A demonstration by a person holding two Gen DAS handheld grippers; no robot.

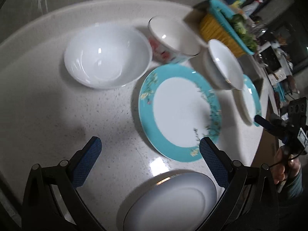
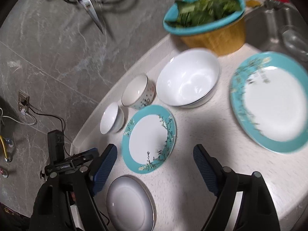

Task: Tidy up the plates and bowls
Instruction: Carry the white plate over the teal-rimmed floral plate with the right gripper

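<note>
Left gripper (image 1: 150, 147): hanging wide open, holding nothing; white plate (image 1: 169, 202) lying just beneath. Right gripper (image 2: 155, 154): gaping, empty; small teal plate (image 2: 149, 138) sitting just ahead. Advising: approaching rims squarely, stacking similar sizes.

My left view smears the small white bowl (image 1: 223, 65) and basket of greens (image 1: 229, 30), clutter beyond unreadable, white plate (image 1: 169, 202) cut by the bottom edge, my right view blurs the large teal-rimmed plate (image 2: 269, 104), scissors (image 2: 100, 3) streaked.
</note>
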